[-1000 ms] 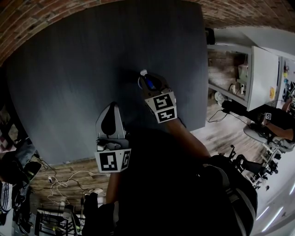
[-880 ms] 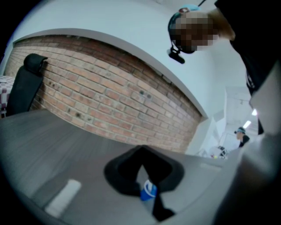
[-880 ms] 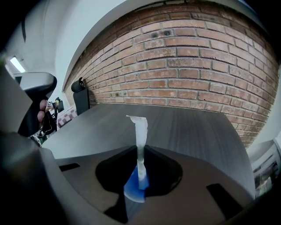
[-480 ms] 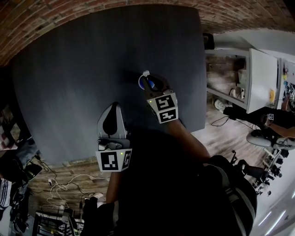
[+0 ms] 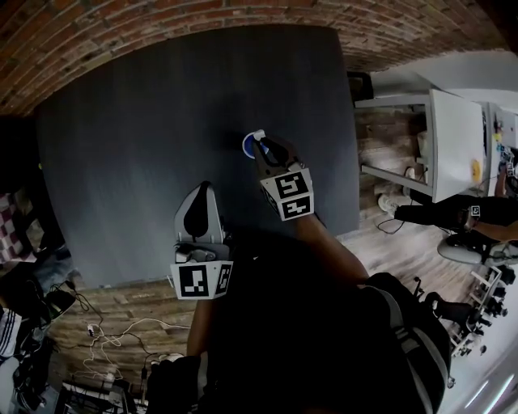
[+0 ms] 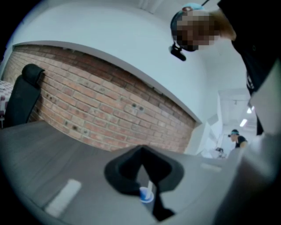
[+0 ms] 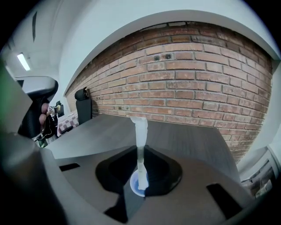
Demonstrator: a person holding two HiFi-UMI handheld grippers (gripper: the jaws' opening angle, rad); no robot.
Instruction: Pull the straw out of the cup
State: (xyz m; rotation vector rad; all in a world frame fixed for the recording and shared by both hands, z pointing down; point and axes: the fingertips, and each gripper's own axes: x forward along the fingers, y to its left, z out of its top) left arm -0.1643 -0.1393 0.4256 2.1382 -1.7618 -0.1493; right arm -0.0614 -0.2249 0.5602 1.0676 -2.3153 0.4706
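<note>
More of the blue cup [image 5: 248, 146] shows now beside the right gripper [image 5: 259, 143], whose fingers [image 7: 160, 169] pinch the straw [image 7: 141, 132] upright, its foot in the cup; the left gripper [image 5: 201, 192] hangs back, closed and empty.

Office or lab workspace: brick wall [image 5: 162, 20], dark table [image 5: 146, 145], office chair [image 6: 24, 96], floor cables [image 5: 105, 335], white cabinet [image 5: 449, 137].

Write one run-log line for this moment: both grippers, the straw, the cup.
left gripper: jaws shut, empty | right gripper: jaws shut on straw | straw: lower end in cup
</note>
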